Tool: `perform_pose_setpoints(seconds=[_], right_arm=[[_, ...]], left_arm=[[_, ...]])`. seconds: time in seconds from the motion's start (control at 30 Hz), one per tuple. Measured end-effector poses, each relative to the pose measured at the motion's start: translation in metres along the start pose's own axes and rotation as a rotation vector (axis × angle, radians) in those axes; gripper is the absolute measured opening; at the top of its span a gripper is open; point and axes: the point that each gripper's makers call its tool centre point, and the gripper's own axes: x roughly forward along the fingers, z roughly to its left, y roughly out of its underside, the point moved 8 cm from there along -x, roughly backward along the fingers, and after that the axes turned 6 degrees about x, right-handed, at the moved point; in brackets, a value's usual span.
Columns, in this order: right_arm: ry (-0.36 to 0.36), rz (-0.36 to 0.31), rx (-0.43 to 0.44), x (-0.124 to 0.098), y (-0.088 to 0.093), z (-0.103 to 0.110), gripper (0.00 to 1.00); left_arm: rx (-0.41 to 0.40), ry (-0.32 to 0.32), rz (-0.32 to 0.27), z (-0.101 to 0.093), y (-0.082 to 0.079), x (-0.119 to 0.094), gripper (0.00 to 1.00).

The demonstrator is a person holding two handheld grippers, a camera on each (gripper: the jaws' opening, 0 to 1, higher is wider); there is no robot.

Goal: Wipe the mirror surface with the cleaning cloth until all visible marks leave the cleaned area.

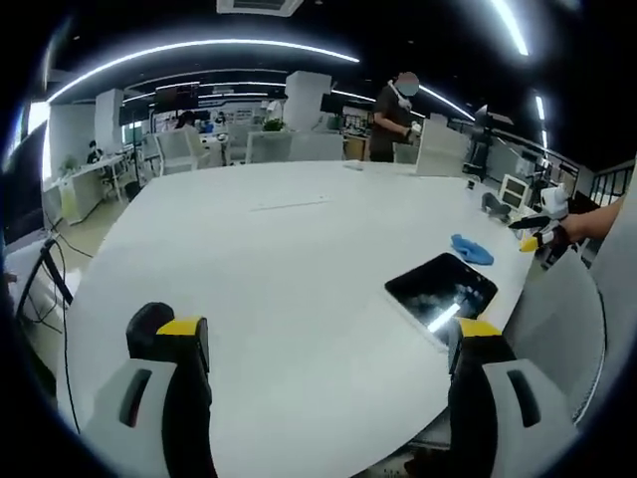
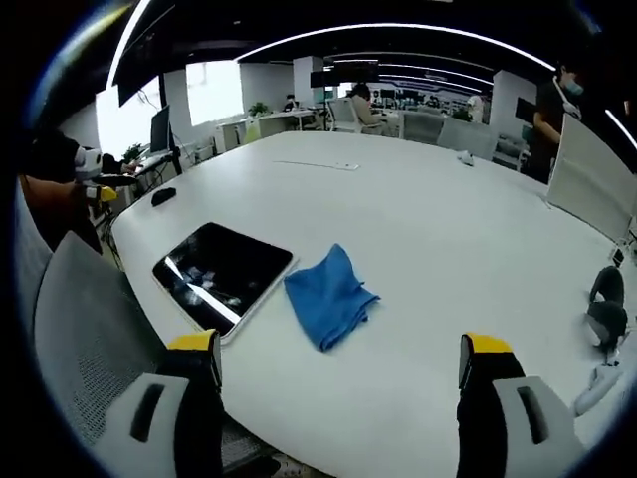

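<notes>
We see the mirror (image 2: pixel 221 273) lying flat near the white table (image 2: pixel 418 229) edge, the blue cloth (image 2: pixel 329 296) just beside it (unheld); our left claw (image 1: pixel 323 344) and right claw (image 2: pixel 338 358) both hover released.

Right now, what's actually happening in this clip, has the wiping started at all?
Not yet, by the look of it. A person holds a two-jaw gripper in each hand over a large white table. The flat dark mirror lies near the table's edge with a crumpled blue cleaning cloth beside it, close to the mirror's edge. The left gripper and right gripper both have their jaws spread and hold nothing. Pale smudges show on the mirror in the left gripper view.
</notes>
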Motion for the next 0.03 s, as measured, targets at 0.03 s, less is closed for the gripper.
perform_pose_setpoints(seconds=[0.03], right_arm=[[-0.001, 0.002, 0.005, -0.0006, 0.0002, -0.0004, 0.98]], left_arm=[[-0.004, 0.004, -0.004, -0.0015, -0.0011, 0.0004, 0.99]])
